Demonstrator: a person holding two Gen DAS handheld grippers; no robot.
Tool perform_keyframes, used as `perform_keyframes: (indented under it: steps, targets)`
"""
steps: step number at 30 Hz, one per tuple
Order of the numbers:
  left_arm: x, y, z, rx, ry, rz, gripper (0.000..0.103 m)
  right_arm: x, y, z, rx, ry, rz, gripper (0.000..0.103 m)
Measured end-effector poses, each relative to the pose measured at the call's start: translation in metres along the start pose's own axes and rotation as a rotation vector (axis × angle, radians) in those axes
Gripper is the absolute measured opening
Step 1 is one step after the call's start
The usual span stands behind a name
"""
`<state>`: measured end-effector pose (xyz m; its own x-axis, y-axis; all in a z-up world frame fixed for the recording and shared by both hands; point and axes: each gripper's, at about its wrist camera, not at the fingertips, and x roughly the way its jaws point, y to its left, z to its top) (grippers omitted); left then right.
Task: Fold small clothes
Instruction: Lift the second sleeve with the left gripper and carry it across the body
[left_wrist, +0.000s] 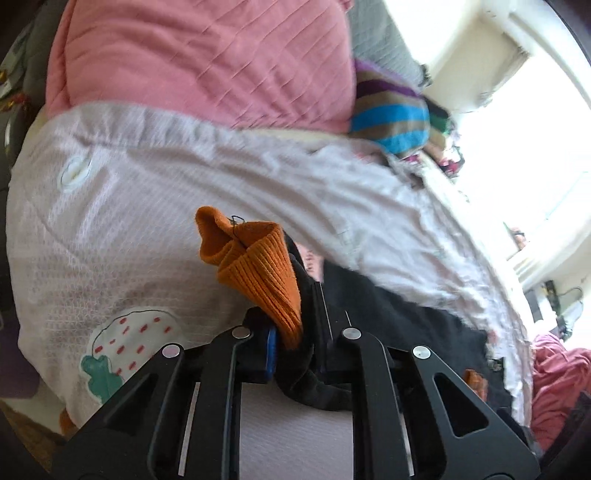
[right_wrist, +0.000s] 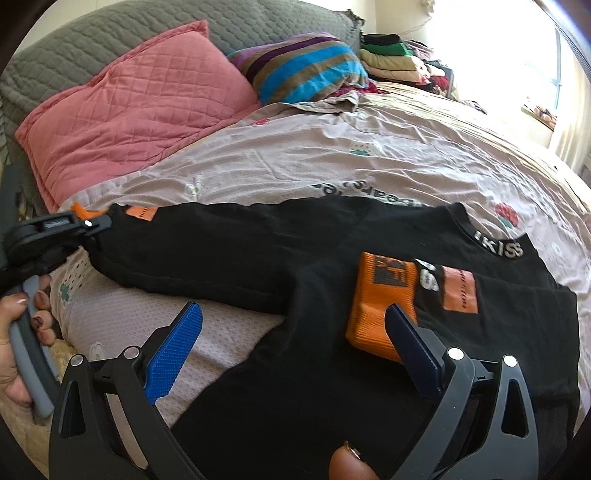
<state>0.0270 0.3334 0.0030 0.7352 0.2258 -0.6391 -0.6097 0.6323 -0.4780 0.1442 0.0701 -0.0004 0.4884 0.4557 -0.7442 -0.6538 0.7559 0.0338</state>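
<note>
A black long-sleeved shirt (right_wrist: 295, 258) with orange patches and an "IKISS" collar lies spread on the bed. My left gripper (left_wrist: 291, 332) is shut on the orange ribbed cuff (left_wrist: 258, 269) of its sleeve, stretched out to the left; it shows in the right wrist view (right_wrist: 88, 221) at the far left. My right gripper (right_wrist: 295, 339) is open and empty, hovering over the shirt's body, its right finger beside the other folded orange cuff (right_wrist: 380, 302).
A pink quilted pillow (right_wrist: 129, 107) and a striped pillow (right_wrist: 303, 70) lie at the head of the bed. A pile of folded clothes (right_wrist: 395, 59) sits at the far right. The pale printed bedsheet (right_wrist: 332, 147) lies beyond the shirt.
</note>
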Motion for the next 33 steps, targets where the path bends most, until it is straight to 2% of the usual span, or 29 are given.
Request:
perform_keyframes:
  steps: [8,10,18,26,33]
  targets:
    - [-0.040,-0.058,0.001,0.089,-0.063,-0.119,0.008,-0.026,-0.039,-0.010,0.103,-0.040,-0.020,0.098]
    - [-0.045,-0.074,-0.002,0.105,-0.057,-0.161,0.008,-0.032,-0.049,-0.013,0.126,-0.047,-0.030,0.098]
    - [-0.053,-0.132,-0.023,0.215,-0.041,-0.225,0.007,-0.061,-0.093,-0.023,0.213,-0.096,-0.071,0.098]
    - [-0.053,-0.177,-0.044,0.277,0.020,-0.332,0.007,-0.087,-0.140,-0.040,0.310,-0.135,-0.114,0.098]
    - [-0.046,-0.214,-0.069,0.350,0.084,-0.381,0.007,-0.108,-0.175,-0.055,0.370,-0.165,-0.159,0.098]
